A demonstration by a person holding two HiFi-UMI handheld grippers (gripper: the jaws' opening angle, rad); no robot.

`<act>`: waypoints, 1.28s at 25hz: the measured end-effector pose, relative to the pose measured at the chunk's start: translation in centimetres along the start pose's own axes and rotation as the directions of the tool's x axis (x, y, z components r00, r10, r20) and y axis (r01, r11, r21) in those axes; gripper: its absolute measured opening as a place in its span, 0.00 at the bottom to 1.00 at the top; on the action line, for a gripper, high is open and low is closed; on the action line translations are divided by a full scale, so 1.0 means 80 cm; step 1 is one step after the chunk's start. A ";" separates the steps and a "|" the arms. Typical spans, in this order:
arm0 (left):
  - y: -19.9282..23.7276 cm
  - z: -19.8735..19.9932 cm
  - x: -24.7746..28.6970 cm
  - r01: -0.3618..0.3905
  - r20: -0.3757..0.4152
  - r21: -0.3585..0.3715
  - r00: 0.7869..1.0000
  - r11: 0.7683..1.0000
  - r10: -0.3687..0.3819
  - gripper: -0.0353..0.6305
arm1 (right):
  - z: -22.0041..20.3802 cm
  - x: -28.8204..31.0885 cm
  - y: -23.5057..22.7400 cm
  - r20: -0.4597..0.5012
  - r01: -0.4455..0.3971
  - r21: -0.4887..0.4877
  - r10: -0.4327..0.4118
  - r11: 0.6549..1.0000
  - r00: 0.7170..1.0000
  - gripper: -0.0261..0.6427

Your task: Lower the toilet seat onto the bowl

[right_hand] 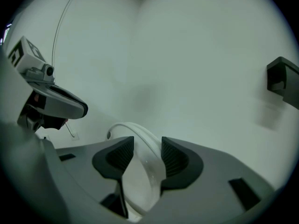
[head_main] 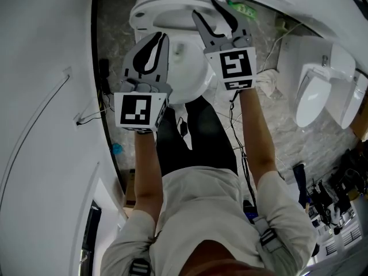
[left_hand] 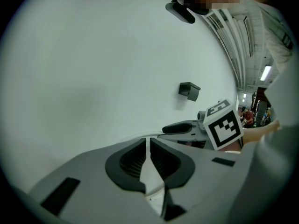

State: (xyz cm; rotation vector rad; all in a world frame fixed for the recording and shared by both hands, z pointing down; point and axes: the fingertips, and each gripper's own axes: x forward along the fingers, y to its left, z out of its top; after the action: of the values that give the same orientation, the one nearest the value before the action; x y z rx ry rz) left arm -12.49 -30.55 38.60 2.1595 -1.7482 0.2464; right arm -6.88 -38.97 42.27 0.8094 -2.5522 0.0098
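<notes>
Mottled stone floor [head_main: 117, 33] and white walls surround the toilet. The toilet seat [head_main: 164, 10] stands raised at the back of the bowl [head_main: 192, 79]. The right gripper view shows what the head view leaves unclear: the seat's curved rim passes between the jaws of the right gripper [right_hand: 147, 143], which are spread wide around it. The left gripper [left_hand: 148, 146] has its jaws pressed together on nothing and faces bare wall with a small dark wall box [left_hand: 189, 91]. Only the head view places it beside the bowl's left edge.
</notes>
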 end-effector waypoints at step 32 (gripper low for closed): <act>-0.015 -0.013 -0.071 0.040 0.012 0.022 0.999 0.999 -0.040 0.09 | -0.005 -0.059 0.058 0.007 0.059 0.005 -0.059 0.998 0.998 0.26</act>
State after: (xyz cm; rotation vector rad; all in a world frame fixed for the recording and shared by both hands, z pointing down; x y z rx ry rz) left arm -12.49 -24.78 37.42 2.2135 -1.7144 0.2432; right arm -5.86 -32.52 41.23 0.8878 -2.5350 -0.0051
